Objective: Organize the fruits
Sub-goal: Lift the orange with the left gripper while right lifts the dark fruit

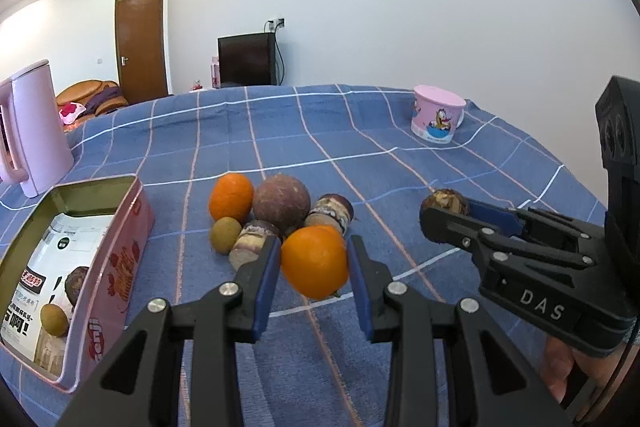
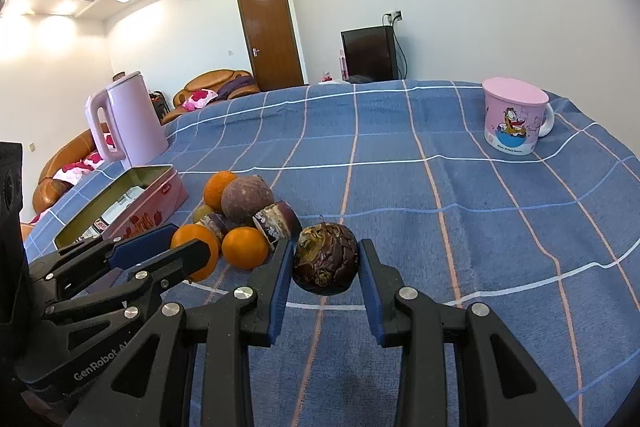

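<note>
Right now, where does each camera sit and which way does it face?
Left wrist: on the left claw, looking along it at an orange it grips; the right claw shows at right.
Right wrist: on the right claw, gripping a dark fruit; the left claw shows at left.
Shared: fruit pile, tin, mug.

Both grippers held fruit over the blue checked table [image 1: 400, 131].
Left gripper [image 1: 314, 263] clamped an orange [image 1: 314, 261]; right gripper [image 1: 448, 215] gripped a dark wrinkled fruit [image 1: 444, 199] at right. Behind the orange sat a pile: second orange [image 1: 231, 195], round purple fruit [image 1: 281, 203], small green fruit [image 1: 225, 234], two cut purple pieces. Open pink tin [image 1: 116, 267] at left held a small green fruit and a purple one, pink kettle [image 1: 36, 127] behind it, pink mug [image 1: 437, 119] far right.
</note>
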A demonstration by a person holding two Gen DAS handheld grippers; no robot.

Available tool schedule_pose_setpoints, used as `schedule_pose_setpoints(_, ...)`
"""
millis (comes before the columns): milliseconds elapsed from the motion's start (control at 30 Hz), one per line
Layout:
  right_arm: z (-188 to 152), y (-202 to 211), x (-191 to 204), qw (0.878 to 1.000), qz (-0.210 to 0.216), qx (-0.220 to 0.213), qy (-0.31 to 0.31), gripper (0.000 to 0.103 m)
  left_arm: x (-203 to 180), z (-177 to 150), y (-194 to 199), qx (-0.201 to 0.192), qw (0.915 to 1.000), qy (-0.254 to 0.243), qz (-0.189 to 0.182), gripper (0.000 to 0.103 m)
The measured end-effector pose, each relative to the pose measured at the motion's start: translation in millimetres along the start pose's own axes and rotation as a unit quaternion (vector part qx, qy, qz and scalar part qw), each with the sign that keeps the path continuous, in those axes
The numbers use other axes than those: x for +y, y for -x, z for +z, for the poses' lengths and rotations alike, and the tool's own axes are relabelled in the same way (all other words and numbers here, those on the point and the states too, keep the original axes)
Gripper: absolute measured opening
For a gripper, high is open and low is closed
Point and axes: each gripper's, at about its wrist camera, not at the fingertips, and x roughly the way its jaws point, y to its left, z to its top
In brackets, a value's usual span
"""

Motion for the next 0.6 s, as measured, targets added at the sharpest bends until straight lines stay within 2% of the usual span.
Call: schedule_pose_setpoints(600,-1,12,2,0.999,-0.002,-0.035,0.004,0.035,2,-1,15,-0.035,0.9992,-0.002,0.018,0.036)
